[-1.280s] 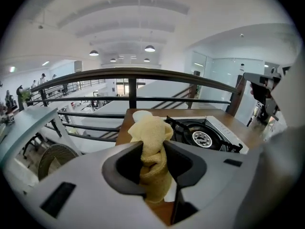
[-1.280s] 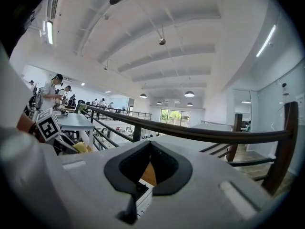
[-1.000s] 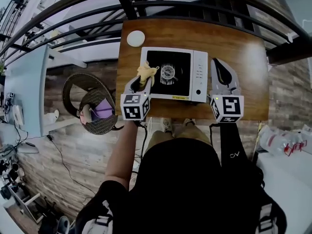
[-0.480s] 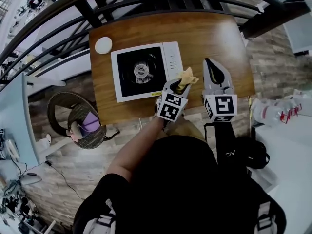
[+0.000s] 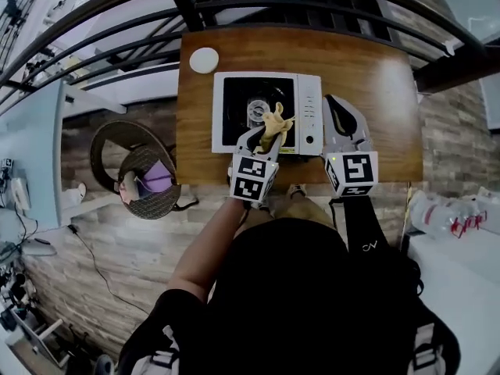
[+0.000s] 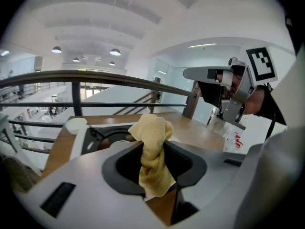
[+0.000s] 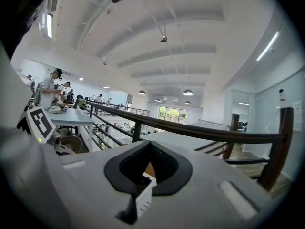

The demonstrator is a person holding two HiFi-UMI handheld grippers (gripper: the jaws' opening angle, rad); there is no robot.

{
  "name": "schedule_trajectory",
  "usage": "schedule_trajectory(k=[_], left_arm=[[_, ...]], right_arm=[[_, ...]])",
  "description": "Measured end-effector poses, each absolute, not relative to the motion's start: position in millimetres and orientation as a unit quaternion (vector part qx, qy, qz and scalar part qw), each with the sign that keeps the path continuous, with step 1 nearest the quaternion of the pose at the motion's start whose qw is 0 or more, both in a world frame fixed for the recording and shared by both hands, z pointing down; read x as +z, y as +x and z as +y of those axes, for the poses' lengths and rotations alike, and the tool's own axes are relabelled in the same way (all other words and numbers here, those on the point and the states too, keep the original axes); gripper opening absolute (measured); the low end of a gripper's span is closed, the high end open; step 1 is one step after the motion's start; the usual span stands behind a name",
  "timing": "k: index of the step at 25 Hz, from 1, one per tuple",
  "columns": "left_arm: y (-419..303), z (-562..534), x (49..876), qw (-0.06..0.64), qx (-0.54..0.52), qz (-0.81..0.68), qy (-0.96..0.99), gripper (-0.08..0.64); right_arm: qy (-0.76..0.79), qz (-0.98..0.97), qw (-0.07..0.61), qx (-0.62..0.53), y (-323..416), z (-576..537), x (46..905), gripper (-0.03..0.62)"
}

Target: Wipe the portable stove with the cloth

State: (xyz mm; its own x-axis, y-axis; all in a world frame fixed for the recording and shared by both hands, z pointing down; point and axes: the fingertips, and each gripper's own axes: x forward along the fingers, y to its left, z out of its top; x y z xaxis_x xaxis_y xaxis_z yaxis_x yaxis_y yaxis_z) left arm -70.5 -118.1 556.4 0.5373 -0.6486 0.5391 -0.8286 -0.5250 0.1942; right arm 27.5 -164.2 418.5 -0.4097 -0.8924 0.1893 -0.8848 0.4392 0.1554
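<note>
1. Behind the table [image 5: 375, 76], a railing [image 5: 234, 6] ran across, and a white disc [image 5: 204, 59] sat near the stove's [image 5: 219, 116] far left corner.
2. Wicker chair [image 5: 117, 143] off to the left had something purple [image 5: 158, 180] in it.
3. Left gripper [image 5: 266, 133] was clamped on the cloth [image 5: 273, 121] over the stove; right gripper [image 5: 334, 101] was closed on nothing, just right of it.

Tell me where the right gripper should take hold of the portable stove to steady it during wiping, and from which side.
Probably the portable stove's right edge, the white control-panel strip, approached from the right. That side looks like a flat bare rim, the right gripper lies just beside it with jaws together, and the left gripper with the cloth is over the black burner area.
</note>
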Motion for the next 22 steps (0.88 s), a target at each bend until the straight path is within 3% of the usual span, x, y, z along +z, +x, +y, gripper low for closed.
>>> schedule_trajectory(k=[10,15,22], left_arm=[[-229,-102,560,0.261,0.175,-0.59,0.743,0.127],[-235,-95,558,0.257,0.172,-0.591,0.745,0.127],[-179,-101,534,0.231,0.168,-0.525,0.802,0.127]], right_arm=[[0.408,-0.907,0.098,-0.023,-97,-174,420,0.005],[0.407,-0.908,0.101,-0.025,-104,-167,423,0.005],[0.457,-0.883,0.1,-0.021,-68,-159,419,0.004]])
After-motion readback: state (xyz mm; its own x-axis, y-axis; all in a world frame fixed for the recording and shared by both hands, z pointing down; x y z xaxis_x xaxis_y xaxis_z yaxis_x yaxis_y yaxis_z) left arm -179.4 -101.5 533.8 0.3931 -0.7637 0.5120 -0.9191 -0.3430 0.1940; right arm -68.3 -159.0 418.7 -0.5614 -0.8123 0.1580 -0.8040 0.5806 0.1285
